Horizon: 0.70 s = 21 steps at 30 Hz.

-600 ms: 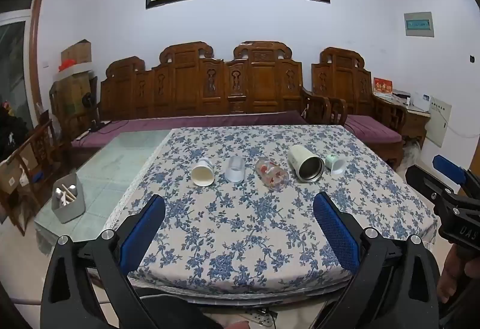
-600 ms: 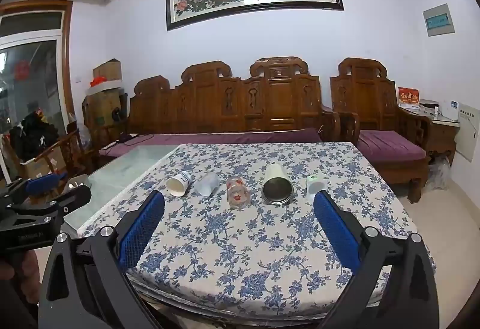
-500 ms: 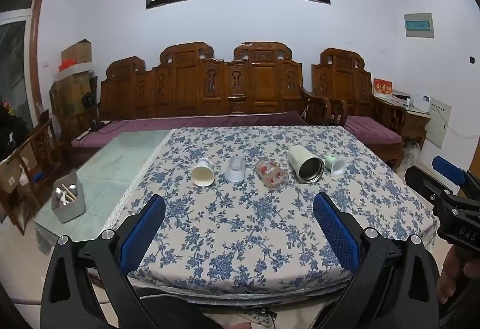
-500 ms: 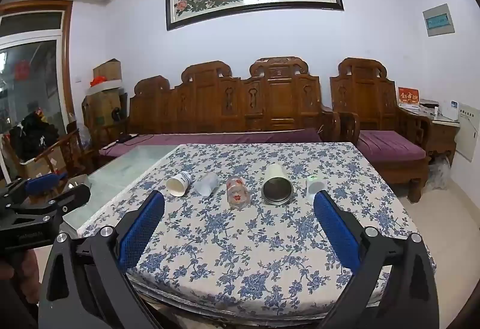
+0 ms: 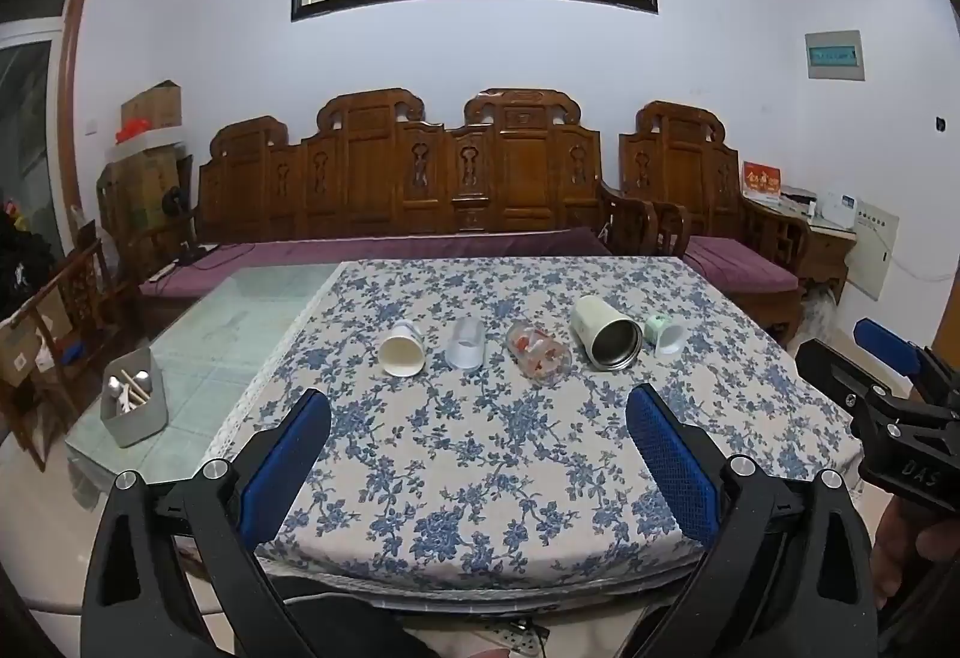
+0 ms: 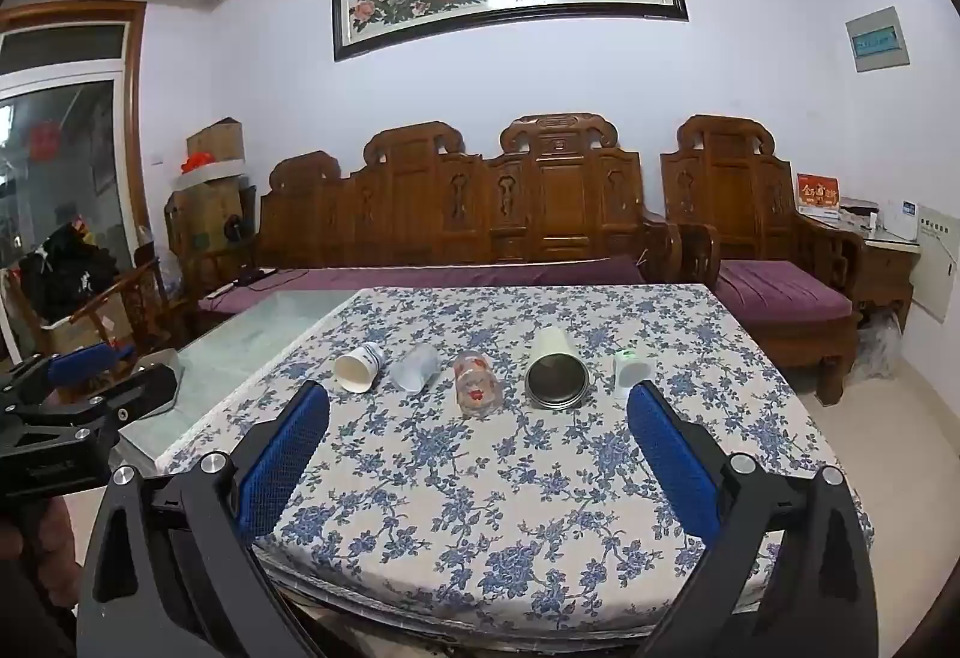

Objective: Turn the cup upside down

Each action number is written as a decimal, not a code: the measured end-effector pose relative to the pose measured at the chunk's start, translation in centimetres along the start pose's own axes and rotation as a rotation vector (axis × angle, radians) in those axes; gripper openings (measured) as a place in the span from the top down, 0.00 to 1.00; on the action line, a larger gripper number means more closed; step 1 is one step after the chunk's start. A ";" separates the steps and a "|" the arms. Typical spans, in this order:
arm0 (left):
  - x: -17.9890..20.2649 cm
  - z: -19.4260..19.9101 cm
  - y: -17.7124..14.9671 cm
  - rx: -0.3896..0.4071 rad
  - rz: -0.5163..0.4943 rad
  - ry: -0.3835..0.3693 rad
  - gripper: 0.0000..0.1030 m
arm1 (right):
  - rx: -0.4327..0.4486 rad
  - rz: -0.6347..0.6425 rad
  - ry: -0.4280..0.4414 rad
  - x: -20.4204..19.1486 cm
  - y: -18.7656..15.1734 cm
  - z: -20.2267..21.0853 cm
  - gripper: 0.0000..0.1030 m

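On the floral tablecloth (image 5: 480,454), five cylindrical cups (image 5: 605,341) lie sideways.

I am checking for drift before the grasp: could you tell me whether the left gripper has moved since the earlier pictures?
No. In its own view the left gripper frames the paper cup just as before.

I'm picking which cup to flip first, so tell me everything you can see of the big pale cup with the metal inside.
The big pale cup is the largest of five in the row, fourth from the left. It lies on its side on the floral tablecloth, with its round mouth toward the cameras. The outer wall looks matte cream-green; the inside and rim look like dark steel. No handle or lid shows. In the left view it seems close to the small green cup. Neither claw touches it.
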<state>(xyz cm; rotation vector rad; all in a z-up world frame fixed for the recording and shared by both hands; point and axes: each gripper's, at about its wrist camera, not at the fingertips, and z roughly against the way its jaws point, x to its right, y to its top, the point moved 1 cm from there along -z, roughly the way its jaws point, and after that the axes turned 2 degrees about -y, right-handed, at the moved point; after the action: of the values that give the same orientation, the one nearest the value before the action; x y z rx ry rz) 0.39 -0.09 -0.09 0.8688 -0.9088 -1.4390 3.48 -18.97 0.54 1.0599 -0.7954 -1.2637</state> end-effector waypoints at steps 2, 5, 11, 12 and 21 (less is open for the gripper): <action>0.0 -0.1 0.1 -0.001 0.000 0.000 0.08 | 0.000 0.000 0.000 0.0 0.0 0.0 0.03; 0.2 0.0 0.2 0.001 0.000 -0.001 0.08 | 0.000 0.000 0.001 0.0 0.0 0.0 0.03; 0.2 0.1 0.3 0.002 0.001 -0.002 0.08 | 0.000 0.000 0.001 -0.1 0.0 -0.1 0.03; 0.2 0.1 0.3 0.003 0.001 -0.002 0.08 | 0.000 0.001 0.001 -0.1 0.0 -0.1 0.03; 0.1 0.1 0.4 0.005 0.002 0.001 0.08 | 0.000 -0.002 -0.001 -0.4 0.1 0.0 0.03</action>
<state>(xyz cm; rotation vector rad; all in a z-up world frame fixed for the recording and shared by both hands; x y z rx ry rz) 0.48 -0.22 0.31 0.8720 -0.9121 -1.4353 3.42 -18.62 0.63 1.0604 -0.7948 -1.2662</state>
